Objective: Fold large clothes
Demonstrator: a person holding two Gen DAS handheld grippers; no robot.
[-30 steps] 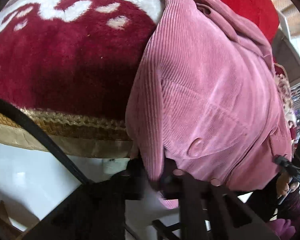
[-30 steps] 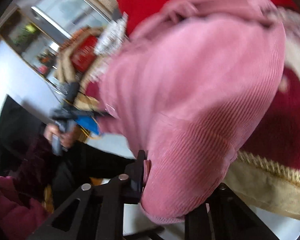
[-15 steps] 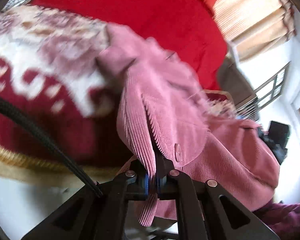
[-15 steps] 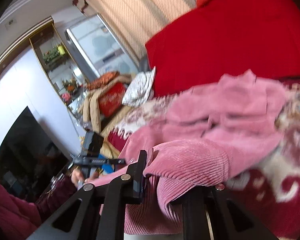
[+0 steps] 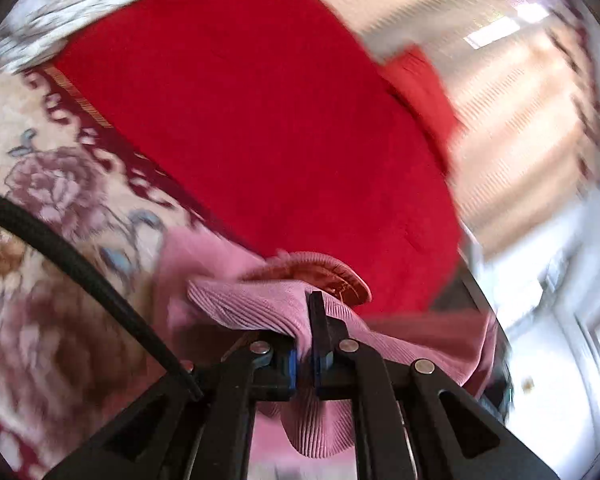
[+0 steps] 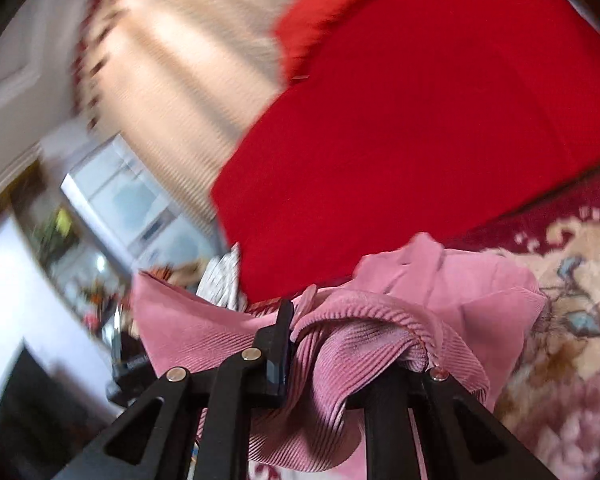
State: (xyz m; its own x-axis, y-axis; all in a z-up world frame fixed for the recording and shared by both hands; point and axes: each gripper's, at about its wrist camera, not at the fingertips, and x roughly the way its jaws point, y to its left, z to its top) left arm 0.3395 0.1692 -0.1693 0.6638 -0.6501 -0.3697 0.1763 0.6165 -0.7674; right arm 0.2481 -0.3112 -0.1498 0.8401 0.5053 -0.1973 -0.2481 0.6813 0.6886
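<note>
A pink corduroy garment (image 5: 256, 304) hangs lifted between both grippers over a floral blanket (image 5: 40, 240). My left gripper (image 5: 306, 356) is shut on a pinched edge of the garment, with cloth bunched over its fingers. In the right wrist view my right gripper (image 6: 340, 360) is shut on another bunched part of the pink garment (image 6: 380, 344); cloth covers its right finger. The rest of the garment trails back onto the blanket (image 6: 572, 320). Both views are motion-blurred.
A large red cover (image 5: 280, 120) lies across the bed beyond the blanket, also in the right wrist view (image 6: 420, 120). Beige curtains (image 6: 172, 60) hang behind it. A glass cabinet (image 6: 112, 208) and a dark screen (image 6: 28, 400) stand at the left.
Both grippers have risen and tilted up, carrying the pink garment off the bed's edge. The views now show the far red cover and curtains instead of the blanket's front edge.
</note>
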